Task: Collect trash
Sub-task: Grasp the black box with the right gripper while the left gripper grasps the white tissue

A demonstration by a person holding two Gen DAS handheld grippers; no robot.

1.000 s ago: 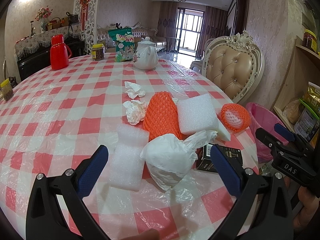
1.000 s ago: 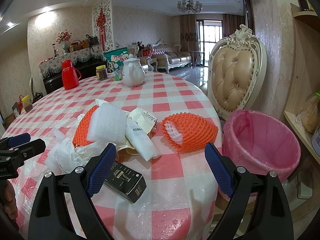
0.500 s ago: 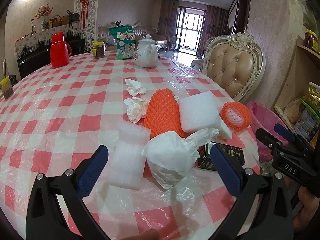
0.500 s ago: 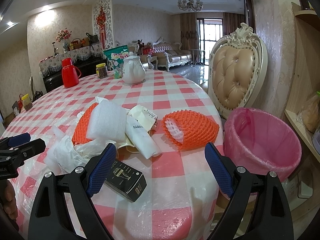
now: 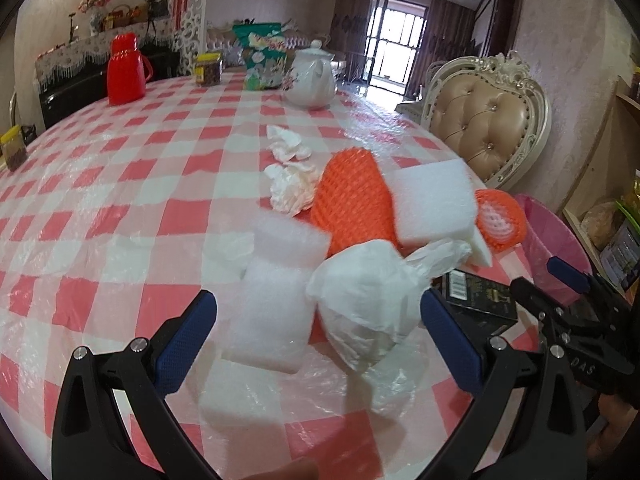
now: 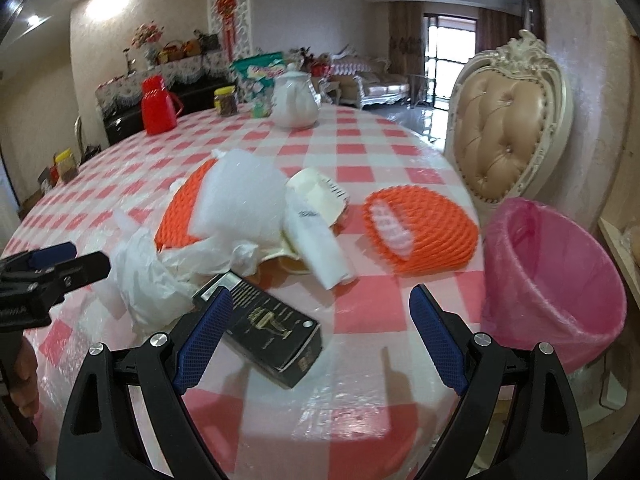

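Note:
Trash lies in a heap on the red-checked table [image 5: 120, 184]: a white plastic bag [image 5: 368, 292], a white foam sheet [image 5: 276, 300], a foam block [image 5: 434, 200], two orange foam nets [image 5: 352, 204] [image 6: 424, 232], crumpled tissues [image 5: 290, 188], a black box [image 6: 264, 324] and a white tube [image 6: 320, 240]. My left gripper [image 5: 318, 344] is open and empty, just short of the foam sheet and bag. My right gripper [image 6: 320, 340] is open and empty, with the black box between its fingers. A pink-lined bin [image 6: 552, 280] stands off the table's right edge.
A white teapot [image 5: 312, 80], a red thermos [image 5: 126, 68], a jar [image 5: 208, 68] and a green packet [image 5: 262, 56] stand at the far side of the table. A padded chair [image 6: 508, 128] stands behind the bin. A wooden shelf [image 5: 616, 216] is at the right.
Both grippers have moved forward toward the trash heap. The black box now lies between the right gripper's fingers. Both stay open.

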